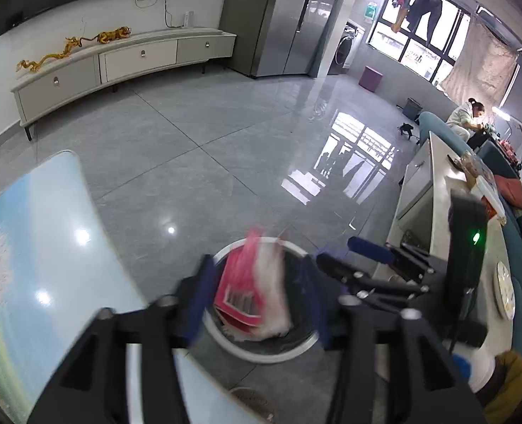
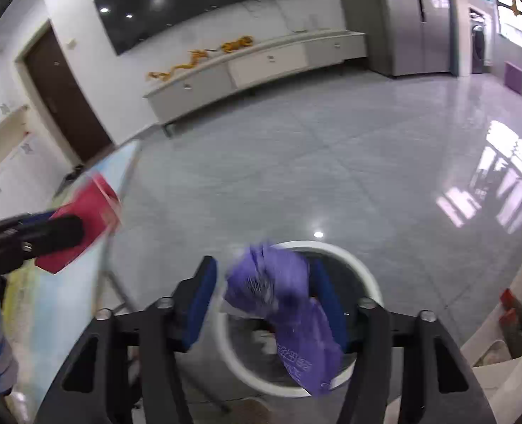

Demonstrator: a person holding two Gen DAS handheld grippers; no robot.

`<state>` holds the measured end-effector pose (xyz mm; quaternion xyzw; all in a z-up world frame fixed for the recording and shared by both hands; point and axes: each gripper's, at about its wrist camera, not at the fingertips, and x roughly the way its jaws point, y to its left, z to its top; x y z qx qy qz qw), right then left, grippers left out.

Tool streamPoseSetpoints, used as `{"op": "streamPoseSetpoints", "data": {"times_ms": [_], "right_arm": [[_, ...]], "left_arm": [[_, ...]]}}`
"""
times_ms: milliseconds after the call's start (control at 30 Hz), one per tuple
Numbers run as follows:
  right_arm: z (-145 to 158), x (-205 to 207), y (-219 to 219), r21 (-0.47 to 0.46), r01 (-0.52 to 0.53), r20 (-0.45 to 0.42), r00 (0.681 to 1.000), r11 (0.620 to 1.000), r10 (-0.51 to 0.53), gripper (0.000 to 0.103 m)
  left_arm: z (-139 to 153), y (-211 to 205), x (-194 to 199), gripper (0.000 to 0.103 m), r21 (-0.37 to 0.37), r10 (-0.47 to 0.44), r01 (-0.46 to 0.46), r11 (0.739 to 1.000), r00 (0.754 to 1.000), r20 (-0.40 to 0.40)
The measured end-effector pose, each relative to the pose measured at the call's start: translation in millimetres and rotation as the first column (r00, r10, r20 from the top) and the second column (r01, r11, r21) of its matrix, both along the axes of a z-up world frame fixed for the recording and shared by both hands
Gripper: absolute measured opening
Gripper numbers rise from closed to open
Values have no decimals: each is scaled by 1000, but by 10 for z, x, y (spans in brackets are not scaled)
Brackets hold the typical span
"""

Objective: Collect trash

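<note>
Over the grey tiled floor [image 1: 197, 134], beside a table with a sky-and-meadow print top [image 1: 38, 247], a round white-rimmed waste bin [image 1: 261, 355] is seen from above by both wrist cameras. A long pale TV cabinet [image 1: 119, 67] is set against the far wall, with golden dragon figures [image 1: 73, 47] laid along its top.

The left gripper [image 1: 257, 300] is held directly over the bin, and its blue-padded fingers [image 1: 199, 296] are spread wide. Between them, blurred, a red and white packet [image 1: 252, 289] is seen over the bin's mouth; no pad is seen touching it. In the right wrist view the same red packet [image 2: 84, 222] appears blurred at the tip of the left gripper [image 2: 59, 233], over the table's edge.

The right gripper [image 2: 264, 300] is likewise held above the bin [image 2: 363, 282] with its fingers [image 2: 199, 300] parted. A crumpled purple wrapper [image 2: 285, 304] with white printing is seen between them, lying against the right-hand pad and clear of the left-hand one; whether it is stuck there cannot be told. In the left view the right gripper [image 1: 370, 251] lies just beside the bin.
</note>
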<state>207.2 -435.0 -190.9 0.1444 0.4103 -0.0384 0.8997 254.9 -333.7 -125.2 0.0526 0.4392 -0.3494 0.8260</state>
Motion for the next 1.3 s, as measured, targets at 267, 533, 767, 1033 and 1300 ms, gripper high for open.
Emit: {"op": "streamPoseSetpoints", "data": {"times_ms": [267,533,767,1033,1300], "right_arm": [[79,-39,-4,-24,61,18,998,998,-61,61],[715,-337,464,-102,70,155,986,992,-54,76],[1279,-666,1170,-143,24,273,962,989,16,91],[1636,-1008,2006,-208,-43,343,932,977,115,100],[1922,-1229,2554,-281,-13,405,905,960,131,103]], "left_arm": [[121,60,-100,56,-13,42,-41,999,998,52],[548,710,-515,68,12,197,-206,978,951,239],[929,1647,-993,78,8,357,-390,921,851,386],[1206,2492,-1596,87,-32,478,-542,840,711,516],[1428,3156,-1962,103,-141,589,-645,751,559,583]]}}
